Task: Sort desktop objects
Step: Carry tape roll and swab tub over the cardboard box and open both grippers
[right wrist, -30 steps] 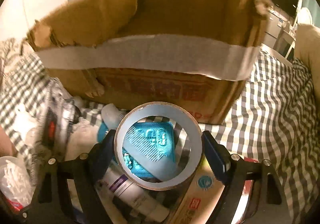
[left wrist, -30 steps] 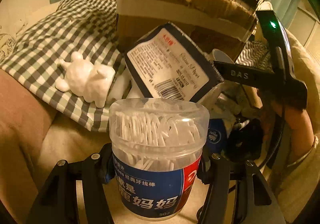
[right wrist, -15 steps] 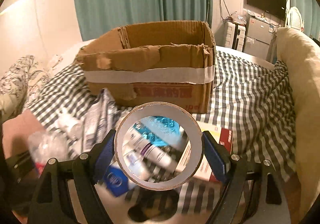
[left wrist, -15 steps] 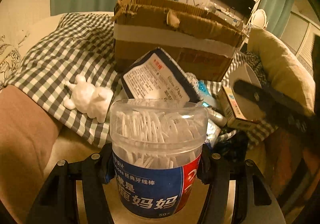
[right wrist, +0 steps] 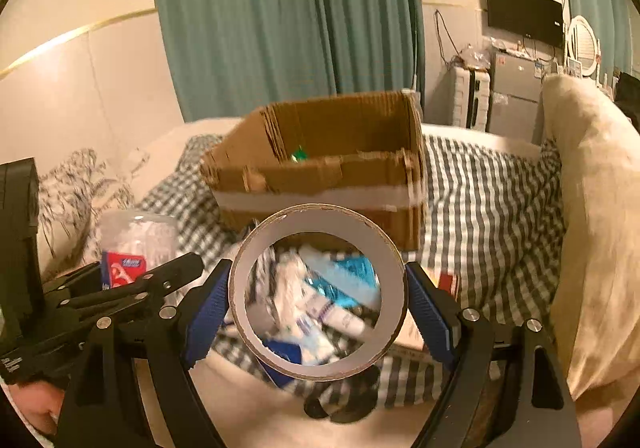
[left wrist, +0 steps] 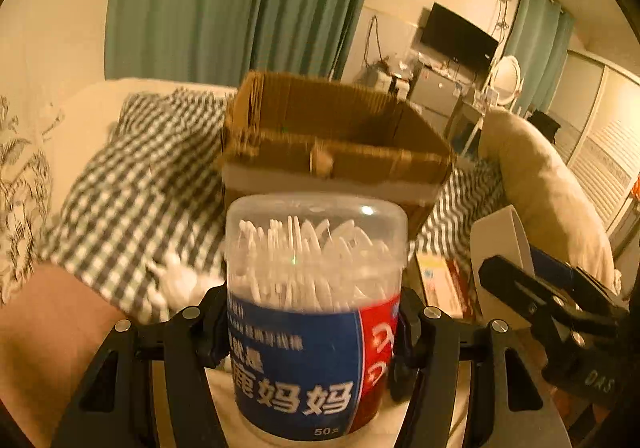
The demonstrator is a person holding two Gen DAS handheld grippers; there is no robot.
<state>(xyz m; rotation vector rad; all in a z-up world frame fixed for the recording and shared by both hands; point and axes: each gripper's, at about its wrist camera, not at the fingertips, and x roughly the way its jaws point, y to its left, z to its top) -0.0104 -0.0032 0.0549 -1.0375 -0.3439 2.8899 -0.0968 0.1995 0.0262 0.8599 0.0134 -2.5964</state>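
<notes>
The left gripper clamped a floss pick jar upright between its fingers; the right gripper squeezed a tape roll, both before the cardboard box.

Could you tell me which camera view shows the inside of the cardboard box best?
The right wrist view: it looks down past the near wall of the cardboard box to its inner walls and something green inside. The left wrist view shows only the blurred rim and upper inner walls, behind the floss-pick jar.

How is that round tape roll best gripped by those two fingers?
Across its outer rim, one finger on each side, approached edge-on and level. That is how the right gripper holds the tape roll now: the ring stands upright, its open hole facing the camera, and the curved outer wall gives both blue pads something to press against.
</notes>
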